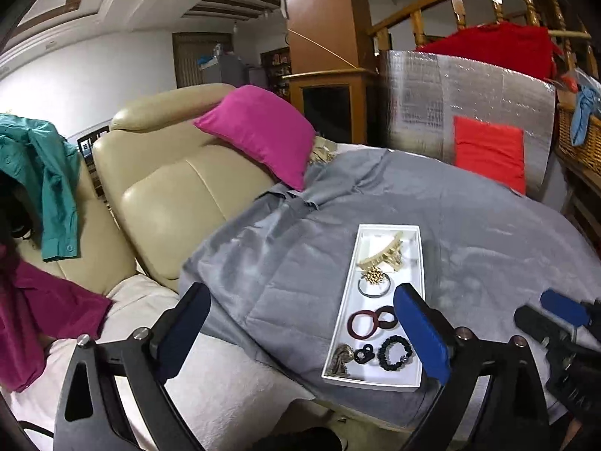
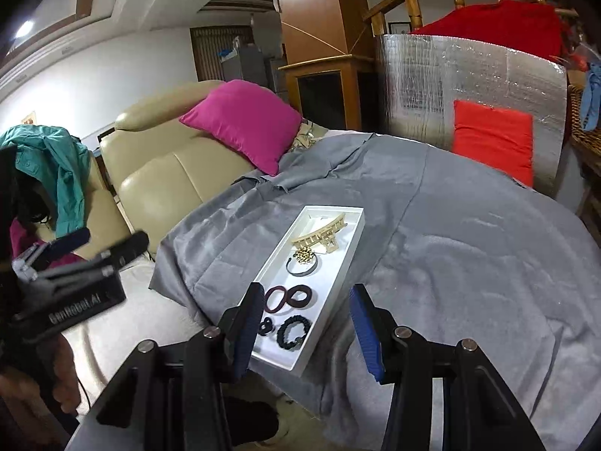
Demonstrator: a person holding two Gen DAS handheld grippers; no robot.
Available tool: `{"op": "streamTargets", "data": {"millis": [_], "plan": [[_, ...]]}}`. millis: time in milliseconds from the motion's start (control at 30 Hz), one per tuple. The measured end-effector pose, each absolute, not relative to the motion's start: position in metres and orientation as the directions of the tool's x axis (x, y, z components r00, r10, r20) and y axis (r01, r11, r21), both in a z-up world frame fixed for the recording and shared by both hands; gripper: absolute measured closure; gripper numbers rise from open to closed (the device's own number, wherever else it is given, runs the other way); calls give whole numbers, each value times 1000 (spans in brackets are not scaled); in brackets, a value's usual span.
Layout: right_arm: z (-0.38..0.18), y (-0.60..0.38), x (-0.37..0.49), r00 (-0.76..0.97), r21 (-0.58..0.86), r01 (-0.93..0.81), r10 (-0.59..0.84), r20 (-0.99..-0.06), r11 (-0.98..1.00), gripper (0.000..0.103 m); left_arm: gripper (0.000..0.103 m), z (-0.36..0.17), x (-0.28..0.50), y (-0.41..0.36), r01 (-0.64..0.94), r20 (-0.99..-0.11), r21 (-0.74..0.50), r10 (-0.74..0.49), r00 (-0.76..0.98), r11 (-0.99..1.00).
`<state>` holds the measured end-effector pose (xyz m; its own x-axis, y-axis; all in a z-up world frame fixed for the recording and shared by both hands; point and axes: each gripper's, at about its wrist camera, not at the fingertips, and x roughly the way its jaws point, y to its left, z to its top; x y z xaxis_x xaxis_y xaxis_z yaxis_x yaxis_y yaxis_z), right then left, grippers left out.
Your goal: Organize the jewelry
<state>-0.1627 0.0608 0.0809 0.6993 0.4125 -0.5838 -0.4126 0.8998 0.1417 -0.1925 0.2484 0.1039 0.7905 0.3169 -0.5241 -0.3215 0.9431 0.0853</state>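
Observation:
A white tray lies on the grey cloth. In it are a beige hair claw, a gold chain piece, a grey bangle, two dark red rings, a black beaded bracelet and a bronze piece. My left gripper stands wide open and empty, above the tray's near left side. My right gripper hovers half open over the tray's near end, holding nothing.
A beige leather sofa with a pink cushion stands behind on the left, clothes draped on it. A silver foil panel with a red cushion blocks the back. A wicker basket sits far right.

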Motion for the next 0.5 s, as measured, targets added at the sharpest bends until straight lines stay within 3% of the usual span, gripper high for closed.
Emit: {"op": "streamTargets", "data": {"millis": [500], "plan": [[79, 89, -192, 714, 102, -429, 406, -570, 897, 52, 5, 116, -216, 263, -351, -493, 74, 340, 801, 933]]}}
